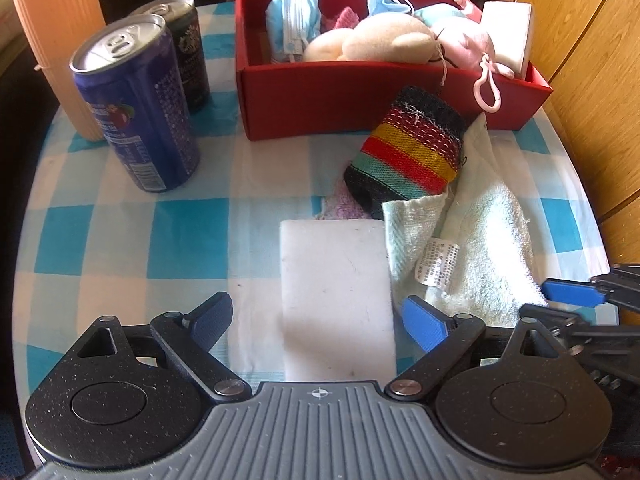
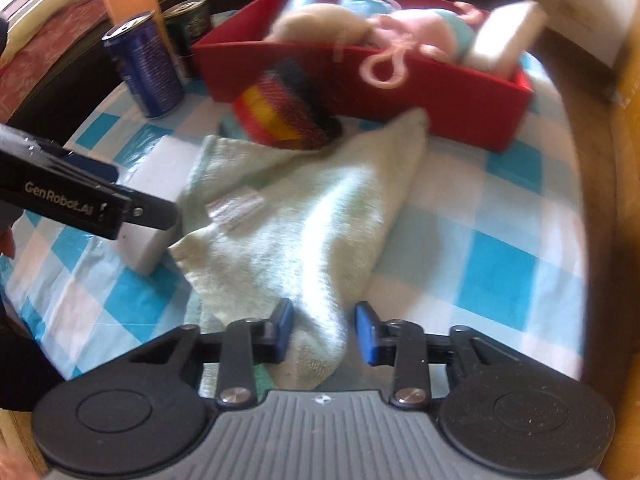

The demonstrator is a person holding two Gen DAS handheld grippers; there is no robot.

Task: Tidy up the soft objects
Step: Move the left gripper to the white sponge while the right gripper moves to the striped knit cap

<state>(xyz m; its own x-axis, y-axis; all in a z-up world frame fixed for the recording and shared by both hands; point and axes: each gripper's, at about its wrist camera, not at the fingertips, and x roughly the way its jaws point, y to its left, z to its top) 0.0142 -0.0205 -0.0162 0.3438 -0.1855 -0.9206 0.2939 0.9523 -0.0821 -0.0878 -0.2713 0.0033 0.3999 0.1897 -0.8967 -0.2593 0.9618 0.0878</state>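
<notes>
A white sponge block [image 1: 336,296] lies flat on the checked cloth, and my left gripper [image 1: 318,318] stands open astride its near end without touching it. Beside it lies a pale green towel [image 2: 304,220] with a striped fabric pouch [image 2: 288,116] resting on its far part. My right gripper [image 2: 325,332] is low over the towel's near corner. That corner lies between the pads, which stand apart, so the gripper is open. The red box [image 1: 360,96] behind holds plush toys [image 1: 380,40], face masks [image 1: 294,16] and another white sponge [image 1: 506,36].
Two drink cans [image 1: 136,108] and an orange ribbed cylinder [image 1: 60,40] stand at the far left. A pink fuzzy cloth [image 1: 340,204] peeks out under the pouch. A wooden panel [image 1: 592,80] closes the right side. The round table's edge curves close behind both grippers.
</notes>
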